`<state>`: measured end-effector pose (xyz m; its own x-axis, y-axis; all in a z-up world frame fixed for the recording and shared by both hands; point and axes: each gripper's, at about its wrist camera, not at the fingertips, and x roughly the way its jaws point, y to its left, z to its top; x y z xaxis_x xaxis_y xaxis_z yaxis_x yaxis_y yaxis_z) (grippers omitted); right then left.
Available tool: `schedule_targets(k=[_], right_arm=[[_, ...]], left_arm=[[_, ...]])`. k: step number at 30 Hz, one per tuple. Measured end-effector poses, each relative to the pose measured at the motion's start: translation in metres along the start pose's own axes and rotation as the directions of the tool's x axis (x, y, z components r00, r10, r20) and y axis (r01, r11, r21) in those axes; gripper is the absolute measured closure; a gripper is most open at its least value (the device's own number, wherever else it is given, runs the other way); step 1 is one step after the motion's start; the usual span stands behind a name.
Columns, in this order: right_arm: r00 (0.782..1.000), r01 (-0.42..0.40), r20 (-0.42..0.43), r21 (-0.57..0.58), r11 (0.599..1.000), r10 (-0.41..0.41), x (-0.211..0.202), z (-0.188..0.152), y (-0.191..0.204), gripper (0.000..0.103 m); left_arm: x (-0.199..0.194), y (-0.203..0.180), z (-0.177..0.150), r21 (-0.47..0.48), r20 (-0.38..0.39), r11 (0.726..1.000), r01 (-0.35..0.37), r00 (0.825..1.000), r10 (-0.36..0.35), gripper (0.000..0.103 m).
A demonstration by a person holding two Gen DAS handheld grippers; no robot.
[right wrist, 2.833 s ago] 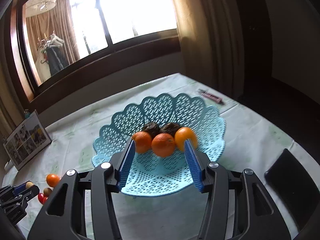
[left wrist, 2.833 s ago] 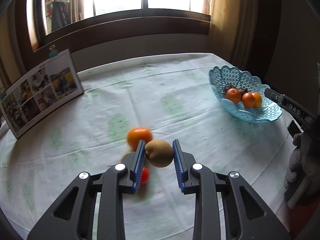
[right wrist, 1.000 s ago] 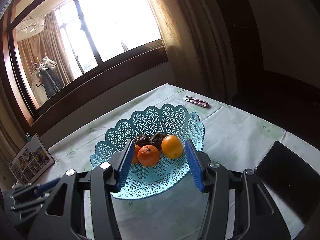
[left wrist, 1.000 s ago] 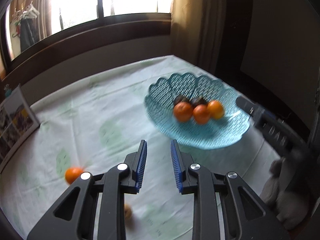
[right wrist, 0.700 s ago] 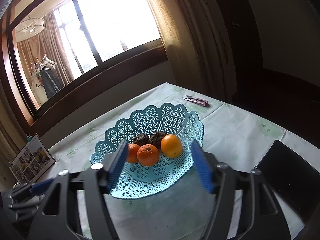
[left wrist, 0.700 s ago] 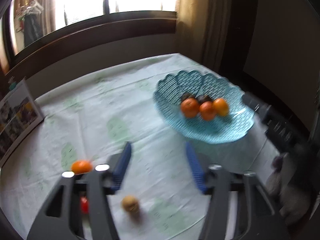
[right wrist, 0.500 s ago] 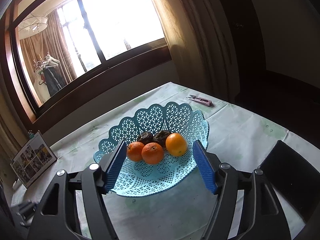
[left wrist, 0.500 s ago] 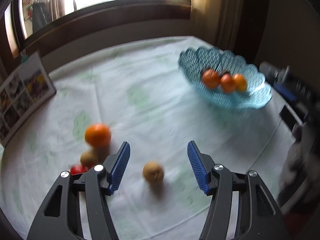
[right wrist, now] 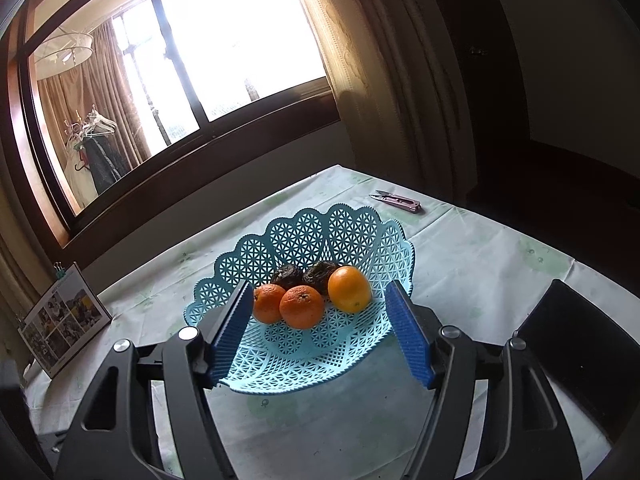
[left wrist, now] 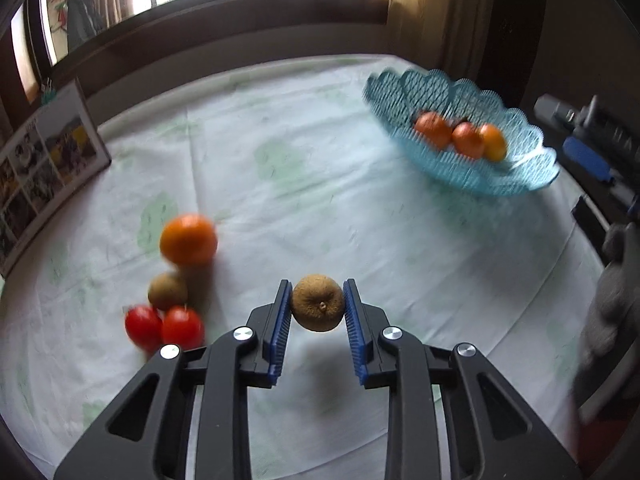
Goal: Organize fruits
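Kiwi (left wrist: 318, 303) between left gripper (left wrist: 316, 304) jaws, right gripper (right wrist: 322, 322) spread wide

The left gripper (left wrist: 317, 310) clamps its blue pads against both sides of a kiwi (left wrist: 317, 302), holding it well short of the blue basket (left wrist: 516, 176). The right gripper (right wrist: 320, 334) hovers spread wide, facing that basket, gripping nothing.

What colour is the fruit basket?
The basket is light blue with a lattice pattern; the right wrist view shows it best.
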<state>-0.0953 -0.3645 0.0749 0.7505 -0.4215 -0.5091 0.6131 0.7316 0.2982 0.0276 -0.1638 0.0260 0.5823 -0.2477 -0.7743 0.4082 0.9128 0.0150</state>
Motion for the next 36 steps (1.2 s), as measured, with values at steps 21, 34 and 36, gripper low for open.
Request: schedule_targets(k=[21, 34, 36], right_arm=[[0.996, 0.079, 0.044, 0.052, 0.996, -0.082, -0.006, 0.005, -0.015, 0.033], [0.992, 0.094, 0.078, 0.059, 0.994, -0.098, -0.008, 0.004, -0.016, 0.023], [0.993, 0.089, 0.077, 0.052, 0.995, -0.093, -0.008, 0.004, -0.014, 0.023]], left_arm=[[0.021, -0.078, 0.091, 0.114, 0.103, 0.977, 0.180, 0.976, -0.192, 0.077], [0.005, -0.039, 0.078, 0.057, 0.162, 0.998, 0.040, 0.986, -0.048, 0.016], [0.003, -0.031, 0.074, 0.050, 0.158, 0.999, 0.008, 0.987, -0.016, 0.016]])
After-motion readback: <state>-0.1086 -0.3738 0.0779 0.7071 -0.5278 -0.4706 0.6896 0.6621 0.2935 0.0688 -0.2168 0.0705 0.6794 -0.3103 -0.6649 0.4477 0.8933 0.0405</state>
